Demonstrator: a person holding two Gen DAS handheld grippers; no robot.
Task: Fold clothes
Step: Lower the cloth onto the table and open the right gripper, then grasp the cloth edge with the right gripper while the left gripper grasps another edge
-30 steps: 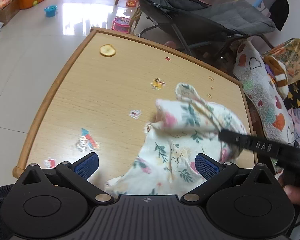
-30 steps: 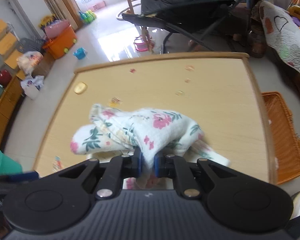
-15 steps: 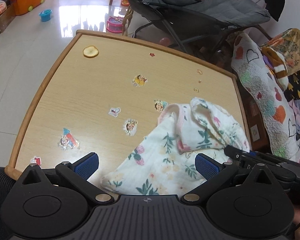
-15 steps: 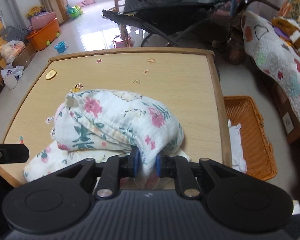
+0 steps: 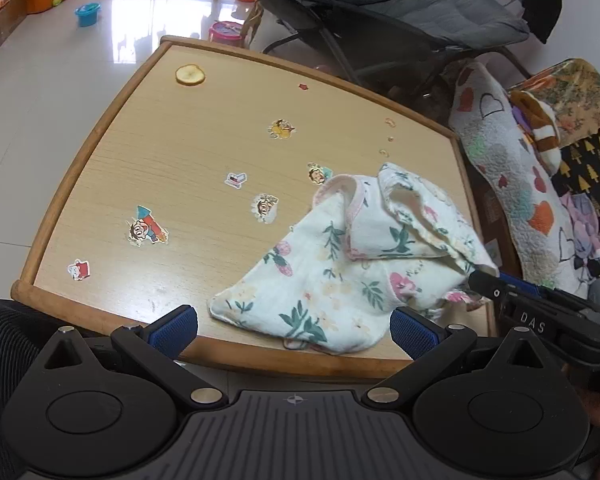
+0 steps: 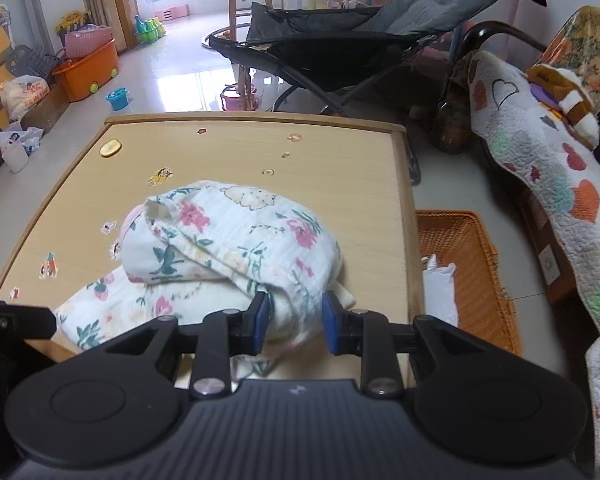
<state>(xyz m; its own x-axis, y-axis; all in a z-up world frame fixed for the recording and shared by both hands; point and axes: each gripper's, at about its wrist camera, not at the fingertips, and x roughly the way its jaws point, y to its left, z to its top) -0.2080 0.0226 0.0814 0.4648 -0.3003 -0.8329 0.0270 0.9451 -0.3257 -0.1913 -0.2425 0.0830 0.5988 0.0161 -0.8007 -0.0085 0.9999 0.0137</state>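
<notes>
Glossy tiled floor (image 5: pixel 60 92), grey recliner (image 6: pixel 364 36)

White garment (image 5: pixel 340 276) printed with pink flowers, green leaves. Pale wood table (image 5: pixel 188 152) dotted with cartoon stickers (image 5: pixel 146 226). Blue pads (image 5: pixel 174 326) on black grippers. Orange basket (image 6: pixel 464 280). Grey chair (image 6: pixel 380 36). White quilt (image 6: pixel 540 160), coloured hearts.

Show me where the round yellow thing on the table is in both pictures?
Left wrist view: the round yellow disc lies near the table's far left corner, upper left of the picture.
Right wrist view: the same disc lies near the far left corner, left of middle, beyond the floral garment.
Shared landmark: the small blue bucket on the floor beyond that corner.
</notes>
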